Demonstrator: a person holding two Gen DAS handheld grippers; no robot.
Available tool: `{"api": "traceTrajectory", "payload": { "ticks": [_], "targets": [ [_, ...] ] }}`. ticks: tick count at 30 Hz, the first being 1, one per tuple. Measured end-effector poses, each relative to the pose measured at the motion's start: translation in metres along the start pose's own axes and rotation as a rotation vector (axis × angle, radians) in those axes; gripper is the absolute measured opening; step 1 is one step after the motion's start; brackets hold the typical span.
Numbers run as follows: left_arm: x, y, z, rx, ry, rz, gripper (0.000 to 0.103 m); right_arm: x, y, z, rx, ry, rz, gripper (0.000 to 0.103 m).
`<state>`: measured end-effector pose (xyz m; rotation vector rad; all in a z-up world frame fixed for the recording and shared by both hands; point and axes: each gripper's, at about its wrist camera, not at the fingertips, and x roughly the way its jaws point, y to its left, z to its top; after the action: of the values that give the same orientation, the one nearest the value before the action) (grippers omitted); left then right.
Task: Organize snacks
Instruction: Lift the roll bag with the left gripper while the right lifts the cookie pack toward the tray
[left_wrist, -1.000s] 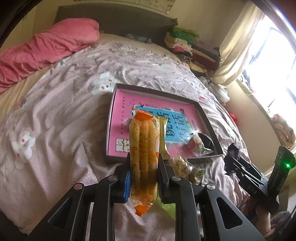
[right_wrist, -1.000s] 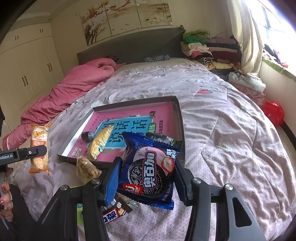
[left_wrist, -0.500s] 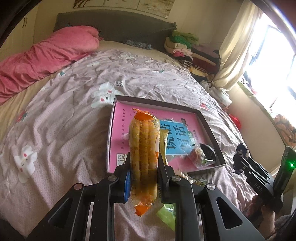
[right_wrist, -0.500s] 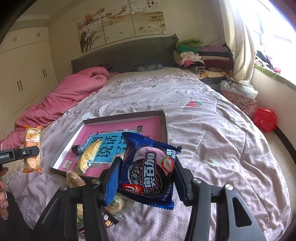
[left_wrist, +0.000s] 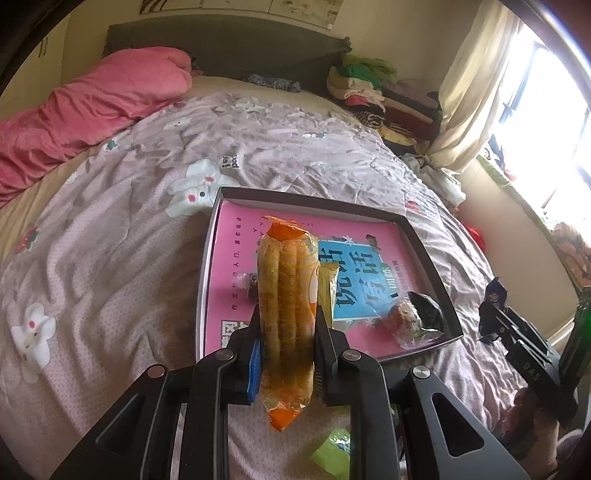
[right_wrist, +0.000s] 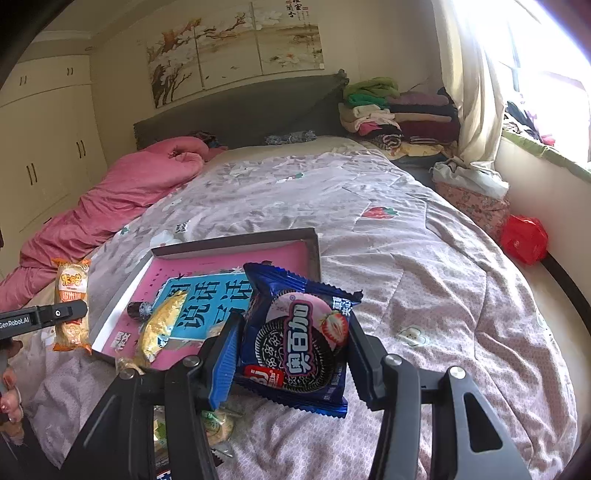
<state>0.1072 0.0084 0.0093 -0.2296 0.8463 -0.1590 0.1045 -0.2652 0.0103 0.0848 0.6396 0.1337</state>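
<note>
Both packets are in the carry step: the left claw (left_wrist: 288, 332) is clamped on an upright orange stick-snack packet (left_wrist: 288, 295) and the right claw (right_wrist: 291, 347) pinches a blue cookie packet (right_wrist: 299, 332), each held above the near edge of the pink-lined tray (left_wrist: 229, 236) on the bed (left_wrist: 110, 229). Next, I judge, each must go forward over the rim and be let go on bare lining. A gold packet (right_wrist: 162, 325), a dark candy (right_wrist: 138, 308) and a clear-wrapped cake (left_wrist: 404, 317) already crowd the near end, and loose snacks (right_wrist: 218, 424) lie on the bed below the claws.
</note>
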Motion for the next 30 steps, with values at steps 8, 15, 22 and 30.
{"api": "traceTrajectory", "payload": {
  "ticks": [8,15,22,30],
  "targets": [
    [0.014,-0.005,-0.002,0.03,0.028,0.019,0.023,0.011,-0.003,0.002,0.001,0.013,-0.024,0.053],
    [0.026,-0.006,-0.002,0.038,0.054,0.034,0.023,0.022,-0.001,0.001,-0.017,0.037,-0.032,0.053],
    [0.036,-0.006,-0.003,0.042,0.073,0.039,0.023,0.038,-0.003,-0.004,-0.015,0.084,-0.038,0.053],
    [0.039,-0.005,-0.003,0.042,0.077,0.039,0.023,0.044,0.0,-0.008,-0.02,0.089,-0.013,0.052]
  ]
}}
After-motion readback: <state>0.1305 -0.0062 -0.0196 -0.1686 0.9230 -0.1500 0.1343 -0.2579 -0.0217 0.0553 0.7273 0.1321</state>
